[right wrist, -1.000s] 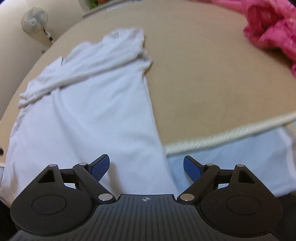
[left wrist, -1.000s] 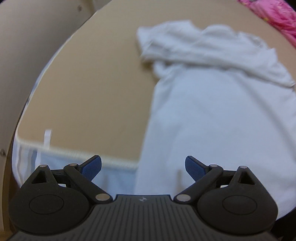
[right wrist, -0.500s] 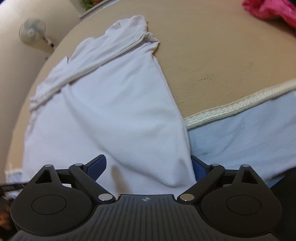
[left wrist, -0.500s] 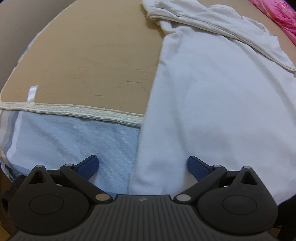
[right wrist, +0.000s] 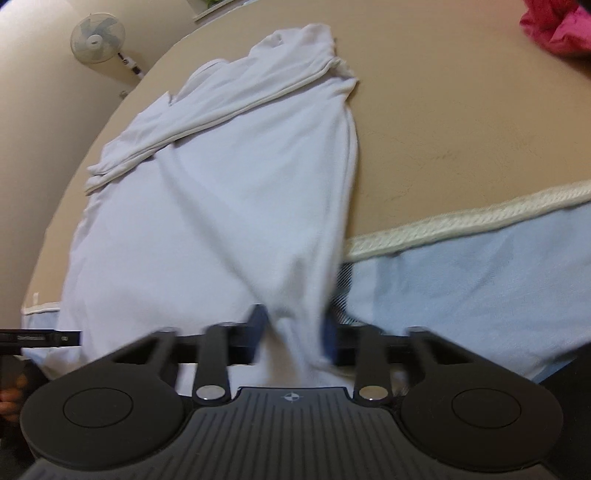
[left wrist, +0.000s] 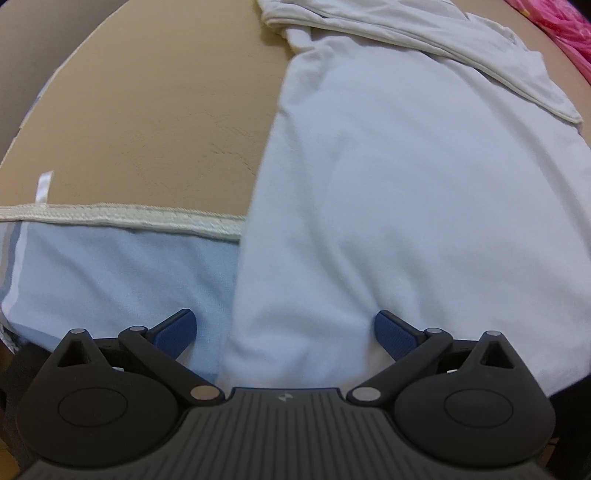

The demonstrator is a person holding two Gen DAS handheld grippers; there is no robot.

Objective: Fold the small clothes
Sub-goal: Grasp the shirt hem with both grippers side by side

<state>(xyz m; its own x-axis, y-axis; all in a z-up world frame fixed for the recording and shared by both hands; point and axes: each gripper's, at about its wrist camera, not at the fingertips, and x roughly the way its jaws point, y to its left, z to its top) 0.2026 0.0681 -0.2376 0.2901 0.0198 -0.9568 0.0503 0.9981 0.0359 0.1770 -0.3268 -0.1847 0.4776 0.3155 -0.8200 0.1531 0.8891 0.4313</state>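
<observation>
A white shirt [left wrist: 406,177] lies flat on a tan mat [left wrist: 166,110], its sleeves folded across the far end and its hem hanging over the near edge. My left gripper [left wrist: 284,328] is open, with the shirt's near left hem corner between its blue fingertips [left wrist: 177,326]. In the right wrist view the same shirt [right wrist: 221,192] runs away from me. My right gripper [right wrist: 293,325] is shut on the shirt's near right hem corner, and the cloth bunches into a pinch between the pads.
The mat has a cream braided edge [left wrist: 122,219] over a light blue sheet [left wrist: 110,273]. Pink clothes [right wrist: 554,29] lie at the far right and show in the left wrist view [left wrist: 554,33]. A wall fan [right wrist: 96,38] stands beyond the mat.
Both grippers have come down to the shirt's near hem. My right gripper has closed on the right hem corner. My left gripper has stayed open.
</observation>
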